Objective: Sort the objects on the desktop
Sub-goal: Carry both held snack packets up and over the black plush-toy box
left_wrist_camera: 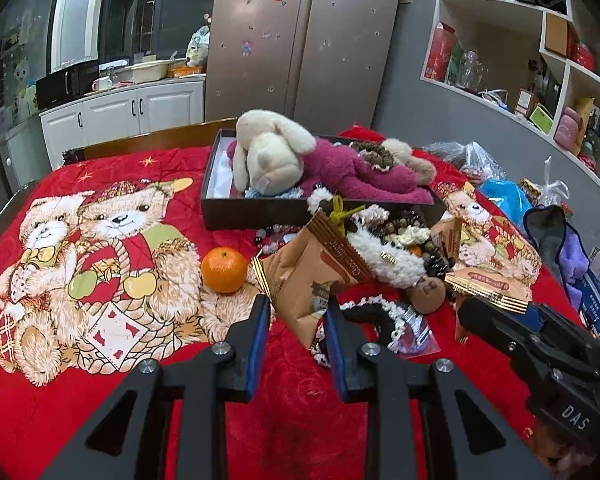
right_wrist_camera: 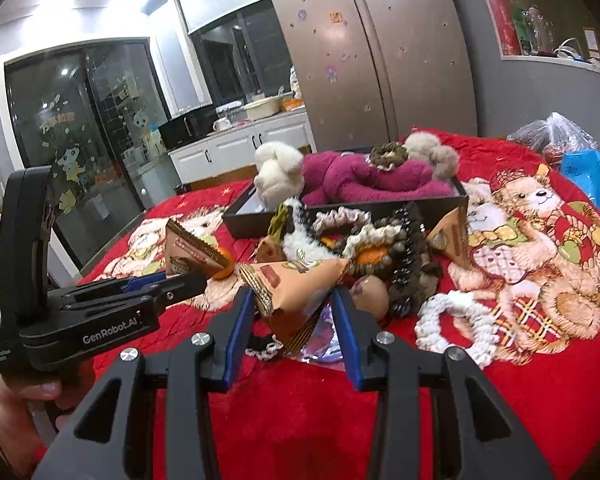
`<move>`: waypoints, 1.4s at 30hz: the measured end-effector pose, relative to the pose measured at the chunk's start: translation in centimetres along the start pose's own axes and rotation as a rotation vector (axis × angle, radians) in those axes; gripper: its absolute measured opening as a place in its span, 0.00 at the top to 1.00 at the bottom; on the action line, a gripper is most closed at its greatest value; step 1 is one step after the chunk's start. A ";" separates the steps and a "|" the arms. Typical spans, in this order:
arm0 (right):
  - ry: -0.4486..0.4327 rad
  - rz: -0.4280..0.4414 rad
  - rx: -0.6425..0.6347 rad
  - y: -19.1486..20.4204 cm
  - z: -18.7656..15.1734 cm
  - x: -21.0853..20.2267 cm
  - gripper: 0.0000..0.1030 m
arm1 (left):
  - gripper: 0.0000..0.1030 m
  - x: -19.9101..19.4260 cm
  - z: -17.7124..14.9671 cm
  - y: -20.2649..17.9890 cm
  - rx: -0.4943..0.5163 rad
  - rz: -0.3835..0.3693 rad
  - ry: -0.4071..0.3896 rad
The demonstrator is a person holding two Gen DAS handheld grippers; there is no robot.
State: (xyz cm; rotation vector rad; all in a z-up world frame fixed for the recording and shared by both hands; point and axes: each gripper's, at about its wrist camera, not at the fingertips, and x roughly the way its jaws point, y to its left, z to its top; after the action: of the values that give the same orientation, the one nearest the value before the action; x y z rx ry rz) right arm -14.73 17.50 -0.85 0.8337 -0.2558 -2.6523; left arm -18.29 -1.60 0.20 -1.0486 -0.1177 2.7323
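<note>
Left wrist view: my left gripper (left_wrist_camera: 296,312) hangs with jaws released, a tan snack packet (left_wrist_camera: 320,272) just beyond them near the worktop's middle, tangerine (left_wrist_camera: 224,270) beside it.

Right wrist view: my right gripper (right_wrist_camera: 294,306) brackets another snack packet (right_wrist_camera: 296,292), jaws released; I judge it best to centre the pads, then clench gently.

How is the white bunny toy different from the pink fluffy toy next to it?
The white bunny toy is cream coloured, and the pink fluffy toy is dark magenta. The white bunny toy is bunched up at the left end of the dark box, while the pink fluffy toy stretches out towards the right end. Both are soft plush toys lying in the same box.
</note>
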 end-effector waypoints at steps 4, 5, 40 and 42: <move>0.007 -0.018 0.048 -1.0 0.6 0.0 0.60 | 0.74 -0.3 0.6 0.0 -0.017 -0.003 -0.007; 0.005 -0.023 0.058 -1.2 0.8 -0.1 0.60 | 0.74 -0.4 0.8 0.0 -0.019 -0.002 -0.009; 0.001 -0.060 0.037 -7.6 15.5 8.9 0.60 | 0.73 9.4 13.8 -3.1 -0.007 0.003 -0.039; 0.004 -0.058 0.033 -8.2 16.3 10.2 0.60 | 0.73 10.9 14.7 -3.2 -0.006 0.003 -0.040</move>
State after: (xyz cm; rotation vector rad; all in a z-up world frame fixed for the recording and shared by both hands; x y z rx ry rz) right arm -34.26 22.28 4.91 0.8687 -0.2797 -2.7068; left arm -35.47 4.00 4.57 -0.9966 -0.1304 2.7577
